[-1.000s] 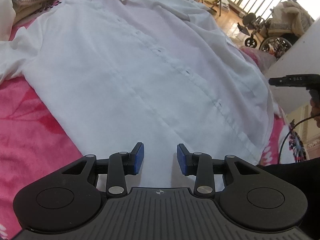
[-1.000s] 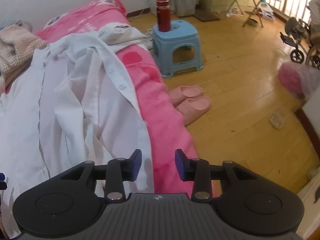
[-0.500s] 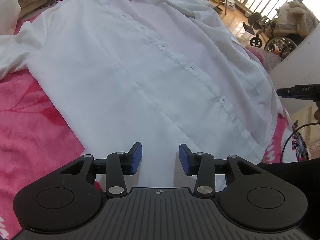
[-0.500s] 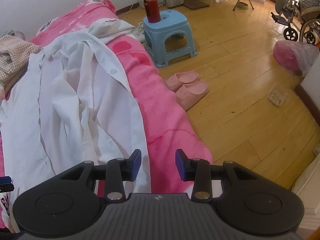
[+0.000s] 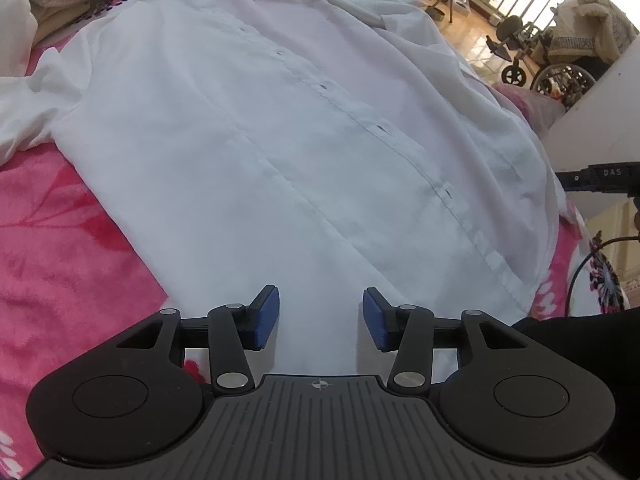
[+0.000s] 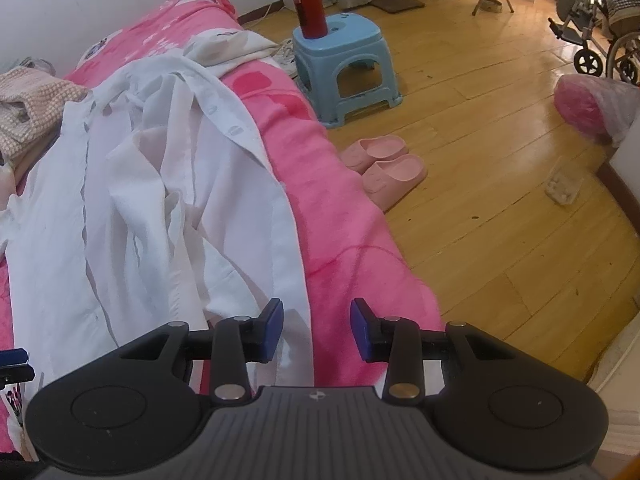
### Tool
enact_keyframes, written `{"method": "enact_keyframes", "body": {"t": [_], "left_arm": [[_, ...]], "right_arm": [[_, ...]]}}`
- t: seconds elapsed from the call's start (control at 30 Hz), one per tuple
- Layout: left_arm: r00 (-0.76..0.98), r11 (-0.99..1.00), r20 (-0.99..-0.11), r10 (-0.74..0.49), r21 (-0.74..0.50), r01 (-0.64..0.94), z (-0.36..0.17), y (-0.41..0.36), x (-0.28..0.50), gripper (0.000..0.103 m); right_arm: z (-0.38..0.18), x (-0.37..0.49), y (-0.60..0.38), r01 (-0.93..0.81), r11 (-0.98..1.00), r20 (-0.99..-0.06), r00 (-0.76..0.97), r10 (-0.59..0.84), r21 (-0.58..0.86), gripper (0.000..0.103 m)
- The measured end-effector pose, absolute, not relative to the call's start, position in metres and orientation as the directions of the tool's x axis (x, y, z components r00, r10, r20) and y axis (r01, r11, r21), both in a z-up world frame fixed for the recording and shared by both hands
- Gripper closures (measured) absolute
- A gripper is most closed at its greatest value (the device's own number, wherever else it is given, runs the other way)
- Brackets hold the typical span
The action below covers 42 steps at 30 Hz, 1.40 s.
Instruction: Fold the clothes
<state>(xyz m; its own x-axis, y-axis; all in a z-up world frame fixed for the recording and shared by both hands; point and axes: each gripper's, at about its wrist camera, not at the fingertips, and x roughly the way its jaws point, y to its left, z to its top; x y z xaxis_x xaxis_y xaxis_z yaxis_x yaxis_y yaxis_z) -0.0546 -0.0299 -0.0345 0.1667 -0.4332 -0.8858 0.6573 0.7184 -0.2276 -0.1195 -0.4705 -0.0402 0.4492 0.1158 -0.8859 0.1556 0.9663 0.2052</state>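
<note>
White shirt [image 5: 280, 128], spread on bed [image 5: 60, 248], unfolded; left tongs [image 5: 319, 316], just widened, and right tongs [image 6: 317, 328] released, empty; hem to be gripped next.

Left gripper [image 5: 319, 318]: a black ribbed body with a small crosshair mark in the middle, two round black discs at its sides, black link arms with silver pivot screws, blue pads [image 5: 266, 316] on the jaws. Right gripper [image 6: 317, 330]: the same build, blue pads, silver screws. A black sleeve [image 5: 580, 332] shows beside the left one.
</note>
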Motion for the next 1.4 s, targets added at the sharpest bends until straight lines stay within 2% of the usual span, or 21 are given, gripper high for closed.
{"method": "enact_keyframes", "body": {"t": [0.13,0.27,0.37,0.5,0.6,0.63,0.73,0.9,1.0,1.07,1.23,1.4], "left_arm": [[0.166,0.714,-0.886,-0.433,-0.225,0.663,-0.035,-0.030,-0.056,0.056],[0.165,0.710,-0.887,-0.432,-0.221,0.669,-0.035,-0.031,-0.057,0.056],[0.157,0.705,-0.891,-0.426,-0.218,0.674,-0.037,-0.033,-0.059,0.055],[0.150,0.702,-0.894,-0.422,-0.217,0.679,-0.038,-0.034,-0.061,0.055],[0.151,0.703,-0.895,-0.421,-0.216,0.678,-0.038,-0.034,-0.060,0.055],[0.150,0.704,-0.895,-0.420,-0.216,0.677,-0.039,-0.034,-0.060,0.055],[0.147,0.705,-0.898,-0.416,-0.216,0.676,-0.040,-0.034,-0.060,0.055],[0.141,0.701,-0.900,-0.412,-0.214,0.680,-0.041,-0.034,-0.061,0.055],[0.139,0.701,-0.902,-0.409,-0.213,0.680,-0.042,-0.033,-0.061,0.055],[0.138,0.703,-0.902,-0.408,-0.214,0.678,-0.042,-0.032,-0.061,0.055],[0.134,0.705,-0.906,-0.402,-0.213,0.677,-0.043,-0.031,-0.062,0.055],[0.132,0.703,-0.907,-0.401,-0.212,0.679,-0.043,-0.029,-0.063,0.054]], "right_arm": [[-0.042,-0.120,-0.465,0.132,0.972,-0.886,0.450,0.115,0.193,0.075],[-0.036,-0.123,-0.466,0.126,0.973,-0.871,0.478,0.109,0.191,0.094],[-0.028,-0.127,-0.471,0.135,0.973,-0.853,0.514,0.093,0.188,0.099],[-0.023,-0.128,-0.485,0.168,0.960,-0.839,0.534,0.103,0.226,0.100],[-0.024,-0.128,-0.493,0.185,0.929,-0.833,0.522,0.185,0.322,0.098],[-0.026,-0.128,-0.495,0.195,0.918,-0.832,0.515,0.204,0.346,0.093],[-0.032,-0.131,-0.494,0.211,0.905,-0.833,0.508,0.221,0.369,0.070],[-0.045,-0.126,-0.481,0.170,0.928,-0.853,0.473,0.219,0.332,0.069],[-0.049,-0.123,-0.473,0.131,0.947,-0.862,0.465,0.203,0.294,0.080],[-0.045,-0.124,-0.472,0.114,0.953,-0.856,0.479,0.194,0.280,0.103],[-0.017,-0.125,-0.479,0.113,0.959,-0.805,0.574,0.151,0.260,0.103],[0.027,-0.118,-0.491,0.104,0.957,-0.708,0.695,0.126,0.272,0.103]]}}
